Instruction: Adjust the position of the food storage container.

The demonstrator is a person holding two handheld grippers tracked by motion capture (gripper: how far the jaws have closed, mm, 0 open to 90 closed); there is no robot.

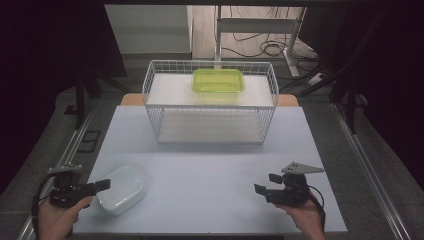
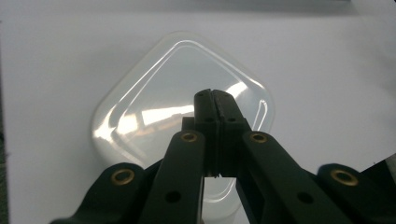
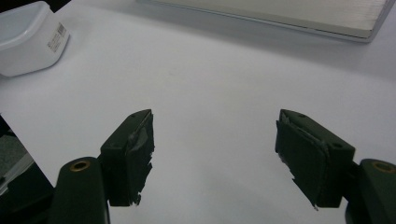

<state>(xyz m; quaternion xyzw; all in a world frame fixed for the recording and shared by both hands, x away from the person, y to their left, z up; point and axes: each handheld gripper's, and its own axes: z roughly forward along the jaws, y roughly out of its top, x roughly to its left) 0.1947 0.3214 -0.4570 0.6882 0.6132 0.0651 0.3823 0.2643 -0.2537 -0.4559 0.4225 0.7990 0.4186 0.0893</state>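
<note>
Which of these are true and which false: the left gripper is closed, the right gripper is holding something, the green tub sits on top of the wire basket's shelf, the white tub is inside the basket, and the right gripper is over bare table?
1. The left gripper has its jaws closed. True: they meet over the white tub; whether they pinch its rim cannot be told.
2. The right gripper is holding something. False: its jaws stand apart with nothing between them.
3. The green tub sits on the upper shelf of the wire basket. True.
4. The white tub is inside the basket. False: it lies on the table, at the near left corner.
5. The right gripper is over bare table. True.
</note>
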